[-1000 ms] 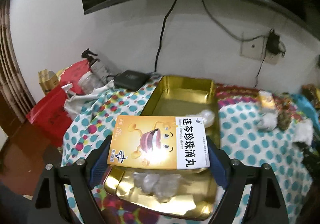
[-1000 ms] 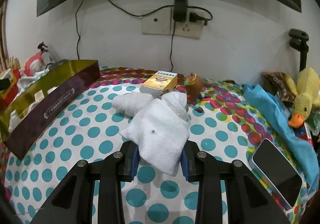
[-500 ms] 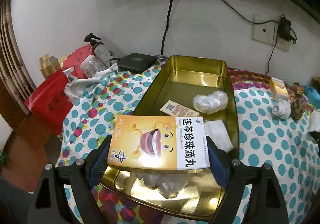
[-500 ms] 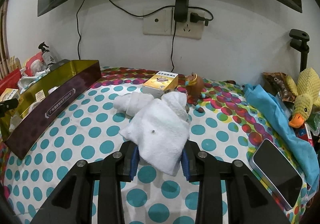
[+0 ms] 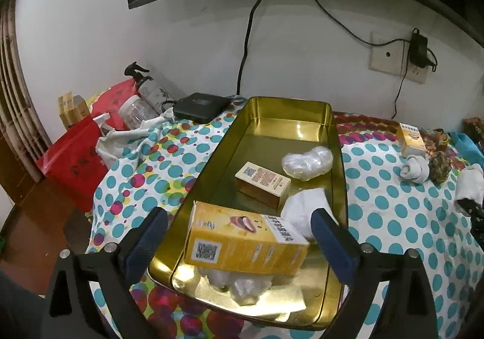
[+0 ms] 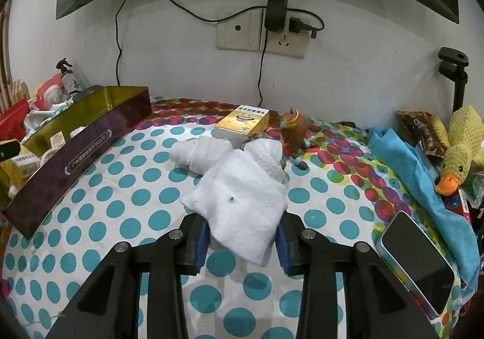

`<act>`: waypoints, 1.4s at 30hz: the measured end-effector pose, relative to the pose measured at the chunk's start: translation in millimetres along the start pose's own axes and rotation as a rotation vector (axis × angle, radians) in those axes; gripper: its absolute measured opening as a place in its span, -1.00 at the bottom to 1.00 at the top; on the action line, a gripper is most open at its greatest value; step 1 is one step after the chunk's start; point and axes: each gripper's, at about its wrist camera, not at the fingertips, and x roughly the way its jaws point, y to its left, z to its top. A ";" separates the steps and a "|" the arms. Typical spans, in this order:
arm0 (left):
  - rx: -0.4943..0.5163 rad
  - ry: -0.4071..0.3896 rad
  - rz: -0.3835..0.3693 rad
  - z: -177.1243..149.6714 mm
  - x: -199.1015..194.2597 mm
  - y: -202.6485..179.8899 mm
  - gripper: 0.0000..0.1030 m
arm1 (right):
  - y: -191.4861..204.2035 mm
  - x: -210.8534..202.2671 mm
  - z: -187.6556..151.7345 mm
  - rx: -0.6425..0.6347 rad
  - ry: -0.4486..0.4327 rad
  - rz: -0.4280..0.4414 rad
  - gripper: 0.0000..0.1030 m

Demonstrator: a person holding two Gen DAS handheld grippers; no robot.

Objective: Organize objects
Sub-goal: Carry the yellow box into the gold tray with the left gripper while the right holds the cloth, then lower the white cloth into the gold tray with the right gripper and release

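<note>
A gold tin tray point(image 5: 320, 110) lies on the dotted cloth; it also shows at the left of the right wrist view point(image 6: 90, 139). An orange medicine box point(image 5: 245, 243) lies tilted in the tray's near end, on a clear plastic wad. My left gripper point(image 5: 239, 236) is open, its pads apart on either side of the box and not touching it. A small brown box point(image 5: 262, 184), a clear bag point(image 5: 307, 162) and a white tissue point(image 5: 305, 206) also lie in the tray. My right gripper point(image 6: 242, 242) is shut on a white towel point(image 6: 242, 203).
A second orange box point(image 6: 242, 125), a rolled white sock point(image 6: 199, 151), a brown toy point(image 6: 292, 130), a blue cloth point(image 6: 417, 175), a phone point(image 6: 416, 262) and a yellow duck toy point(image 6: 459, 148) lie on the cloth. Red bags point(image 5: 72, 157) and a spray bottle point(image 5: 148, 88) crowd the far left.
My left gripper opened and let go of the orange box, which dropped tilted into the tray's near end. The right gripper and towel have stayed still.
</note>
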 end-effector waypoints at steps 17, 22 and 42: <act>-0.091 -0.005 0.067 -67.3 -32.2 46.2 0.94 | 16.3 5.2 0.2 -0.081 0.023 -0.024 -0.30; -0.133 -0.024 0.050 -68.9 -33.1 57.5 0.94 | 43.1 6.9 6.5 -0.107 0.036 -0.008 -0.31; -0.246 -0.009 0.002 -70.4 -26.2 88.0 0.94 | 237.1 24.1 88.8 -0.280 -0.012 0.167 -0.30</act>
